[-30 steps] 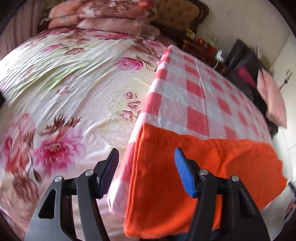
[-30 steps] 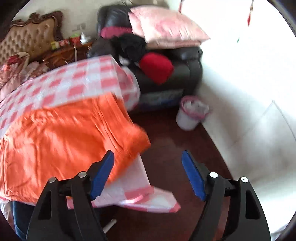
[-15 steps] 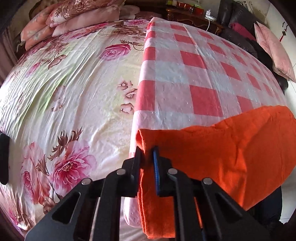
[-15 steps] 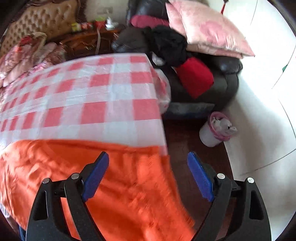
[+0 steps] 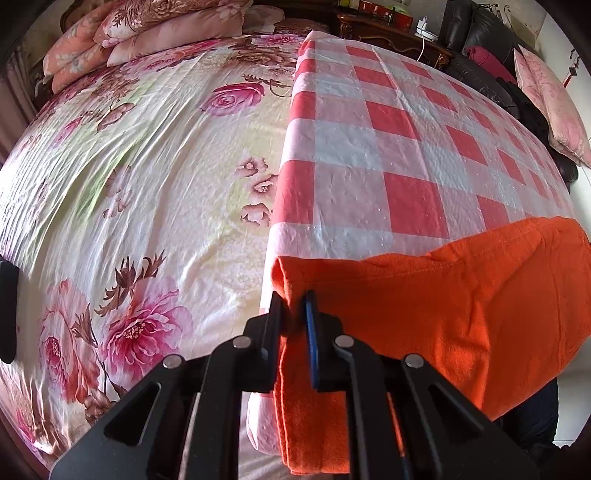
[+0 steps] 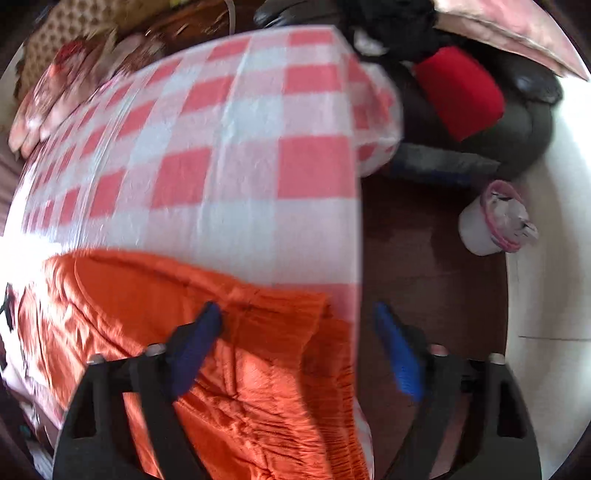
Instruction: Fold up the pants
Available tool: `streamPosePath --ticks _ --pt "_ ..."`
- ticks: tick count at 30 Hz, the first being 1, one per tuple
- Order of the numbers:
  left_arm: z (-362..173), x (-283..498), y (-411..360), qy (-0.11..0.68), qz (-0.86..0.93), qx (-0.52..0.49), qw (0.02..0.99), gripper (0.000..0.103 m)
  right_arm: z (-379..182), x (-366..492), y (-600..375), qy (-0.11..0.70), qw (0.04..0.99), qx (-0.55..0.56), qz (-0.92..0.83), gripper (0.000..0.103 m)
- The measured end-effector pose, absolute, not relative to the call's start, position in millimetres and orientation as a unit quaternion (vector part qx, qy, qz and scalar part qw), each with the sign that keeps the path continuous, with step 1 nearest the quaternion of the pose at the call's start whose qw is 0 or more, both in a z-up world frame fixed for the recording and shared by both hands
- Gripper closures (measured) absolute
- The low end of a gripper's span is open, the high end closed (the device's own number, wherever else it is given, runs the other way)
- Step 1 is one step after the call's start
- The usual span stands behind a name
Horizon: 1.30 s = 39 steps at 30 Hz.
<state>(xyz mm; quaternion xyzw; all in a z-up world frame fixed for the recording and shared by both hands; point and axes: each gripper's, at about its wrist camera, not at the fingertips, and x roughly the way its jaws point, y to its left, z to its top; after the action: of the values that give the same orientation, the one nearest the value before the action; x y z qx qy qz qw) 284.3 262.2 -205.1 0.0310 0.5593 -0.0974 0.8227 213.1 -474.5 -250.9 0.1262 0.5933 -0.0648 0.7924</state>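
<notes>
Orange pants (image 5: 436,317) lie across the near edge of a red-and-white checked cloth (image 5: 388,155) spread on the bed. My left gripper (image 5: 295,299) is shut on the pants' left corner, which bunches up between the blue pads. In the right wrist view the same orange pants (image 6: 236,332) show a gathered waistband at their right end. My right gripper (image 6: 297,314) hovers over that end with its jaws closing. The waistband corner lies between the pads, and neither pad presses on it. The left fingertip (image 6: 210,314) is right over the fabric; the right one hangs past the bed's edge.
A floral bedsheet (image 5: 129,177) covers the bed left of the checked cloth (image 6: 236,147), with pillows (image 5: 155,26) at the head. Right of the bed lie dark wooden floor (image 6: 424,277), a small lined bin (image 6: 491,221) and a dark sofa with a red cushion (image 6: 461,92).
My left gripper closed on the pants' left corner and has held it since. My right gripper swung from over the floor to the pants' right end, and its jaws narrowed.
</notes>
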Motion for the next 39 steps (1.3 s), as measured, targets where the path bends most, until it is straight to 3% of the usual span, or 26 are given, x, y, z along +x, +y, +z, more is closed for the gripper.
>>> streamPosePath --ticks 1,3,4,6,15,17,20,21,22,28,34,39 --pt "-205 284 262 0.559 -0.097 0.032 0.823 0.091 -251 212 -467 0.593 0.796 0.102 -0.067 0.049" --pt "-205 285 261 0.561 -0.095 0.038 0.822 0.091 -247 211 -448 0.583 0.808 0.045 -0.074 0.055" --pt "-204 285 260 0.56 -0.094 0.04 0.822 0.092 -245 211 -443 0.576 0.812 0.035 -0.083 0.064" --pt "-203 289 259 0.56 -0.092 0.044 0.823 0.093 -238 211 -440 0.555 0.824 0.031 -0.11 0.072" --pt "-193 360 228 0.543 -0.095 0.041 0.833 0.094 -230 214 -467 0.487 0.849 0.074 -0.191 0.073" --pt "-201 375 220 0.553 -0.096 0.038 0.827 0.093 -238 218 -469 0.496 0.843 0.078 -0.195 0.071" --pt "-194 376 227 0.54 -0.074 0.01 0.838 0.072 -233 206 -466 0.475 0.849 0.064 -0.224 0.053" --pt "-187 370 232 0.525 -0.07 -0.005 0.848 0.059 -224 193 -464 0.457 0.856 0.069 -0.232 0.044" --pt "-177 357 241 0.503 -0.067 -0.025 0.861 0.056 -214 180 -459 0.437 0.864 0.069 -0.243 0.032" --pt "-157 265 260 0.41 -0.041 -0.068 0.909 0.057 -202 110 -389 0.374 0.896 0.008 -0.24 0.024" --pt "-211 212 230 0.456 -0.006 0.009 0.89 0.066 -259 101 -355 0.445 0.856 -0.021 -0.263 0.024" --pt "-198 173 258 0.414 -0.011 -0.118 0.902 0.065 -241 69 -357 0.414 0.861 0.015 -0.295 0.021"
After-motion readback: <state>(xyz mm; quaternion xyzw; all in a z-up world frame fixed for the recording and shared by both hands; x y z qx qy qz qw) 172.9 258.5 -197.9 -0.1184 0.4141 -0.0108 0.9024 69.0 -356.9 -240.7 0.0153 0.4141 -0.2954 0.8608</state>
